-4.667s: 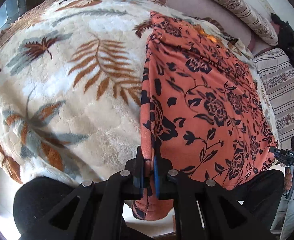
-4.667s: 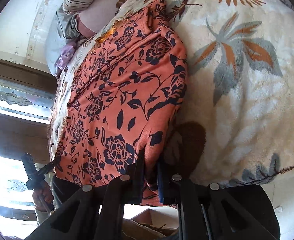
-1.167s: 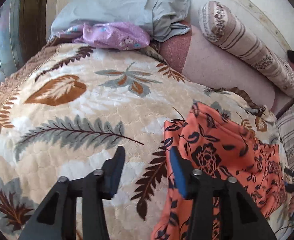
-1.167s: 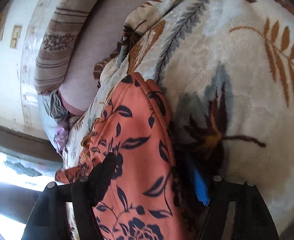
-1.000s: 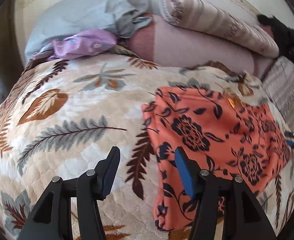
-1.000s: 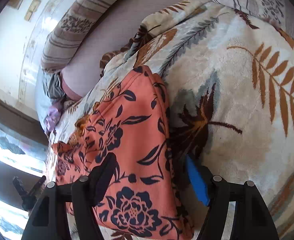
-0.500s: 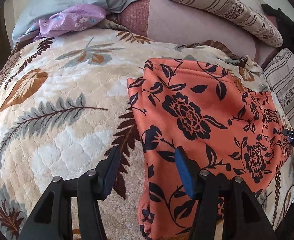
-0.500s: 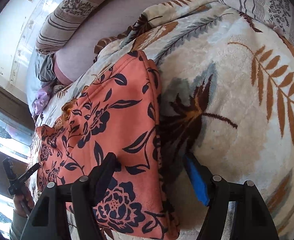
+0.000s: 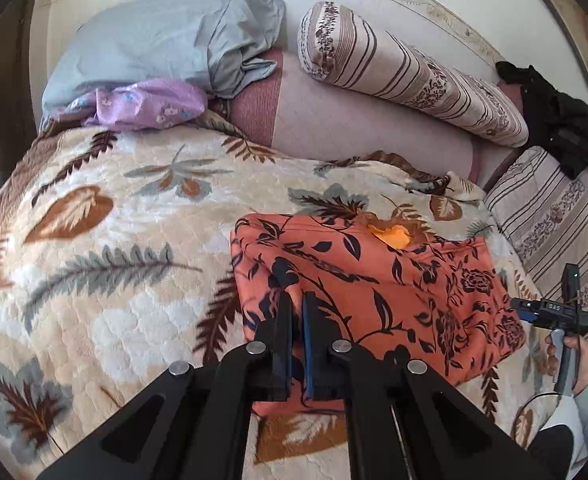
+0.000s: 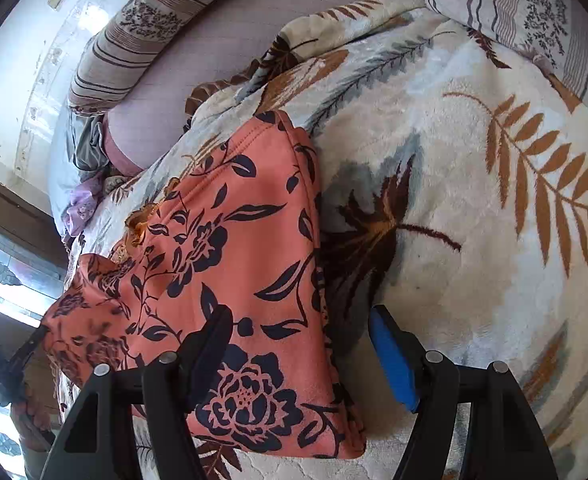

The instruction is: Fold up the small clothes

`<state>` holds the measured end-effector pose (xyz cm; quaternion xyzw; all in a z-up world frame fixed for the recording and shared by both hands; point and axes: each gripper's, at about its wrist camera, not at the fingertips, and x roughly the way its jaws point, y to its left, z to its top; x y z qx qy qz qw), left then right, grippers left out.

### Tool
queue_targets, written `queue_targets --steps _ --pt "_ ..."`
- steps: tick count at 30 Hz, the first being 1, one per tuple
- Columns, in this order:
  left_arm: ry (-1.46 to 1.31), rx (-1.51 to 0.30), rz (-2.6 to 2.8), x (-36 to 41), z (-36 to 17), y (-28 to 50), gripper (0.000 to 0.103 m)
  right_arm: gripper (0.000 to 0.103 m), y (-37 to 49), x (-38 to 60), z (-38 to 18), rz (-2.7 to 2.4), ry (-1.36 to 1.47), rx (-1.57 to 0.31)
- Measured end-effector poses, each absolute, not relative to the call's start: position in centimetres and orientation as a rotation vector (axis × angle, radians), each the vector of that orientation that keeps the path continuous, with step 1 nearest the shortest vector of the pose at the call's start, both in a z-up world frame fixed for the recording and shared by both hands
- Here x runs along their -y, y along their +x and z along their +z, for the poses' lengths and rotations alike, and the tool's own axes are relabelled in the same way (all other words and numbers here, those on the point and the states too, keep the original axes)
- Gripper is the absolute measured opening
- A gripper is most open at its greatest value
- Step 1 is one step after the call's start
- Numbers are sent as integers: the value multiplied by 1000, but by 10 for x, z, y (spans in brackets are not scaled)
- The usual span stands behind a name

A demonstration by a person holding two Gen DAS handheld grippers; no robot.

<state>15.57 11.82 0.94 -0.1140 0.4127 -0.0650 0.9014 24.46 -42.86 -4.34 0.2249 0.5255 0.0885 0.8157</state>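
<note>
An orange garment with dark flowers (image 9: 393, 280) lies folded on the leaf-patterned blanket (image 9: 114, 280). My left gripper (image 9: 297, 304) is shut on the garment's near left edge, and the cloth bunches up around its fingertips. In the right wrist view the same garment (image 10: 234, 260) fills the left half. My right gripper (image 10: 299, 316) stands open astride the garment's right edge, one finger over the cloth and the blue pad (image 10: 389, 356) over the blanket. The right gripper (image 9: 549, 314) also shows at the far right of the left wrist view, held by a hand.
A grey pillow (image 9: 166, 40) and a purple cloth (image 9: 146, 104) lie at the head of the bed. A striped bolster (image 9: 405, 72) leans against the wall beside a black item (image 9: 553, 120). A striped cushion (image 9: 553, 220) lies on the right.
The left jaws have shut on the garment's left edge and the hand has drawn back a little, puckering the cloth. The right gripper has stayed open at the right edge.
</note>
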Motion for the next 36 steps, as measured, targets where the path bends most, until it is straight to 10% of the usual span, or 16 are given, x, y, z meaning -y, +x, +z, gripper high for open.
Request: queue_targets --steps 6,10,19,24,36 --pt "-225 -1021 -103 -128 -59 162 10 83 260 446 -48 162 554 -1096" --pt "-271 -859 -62 -143 -36 190 69 83 290 442 -39 174 498 -1076" --pt "-245 -944 -102 -144 -64 266 67 83 348 411 -41 153 299 -1077" --pt "-203 -991 -92 -141 -75 276 35 83 349 413 -48 140 293 -1078" --pt "-318 -1040 -75 -151 -79 274 54 82 359 411 -43 113 264 -1061"
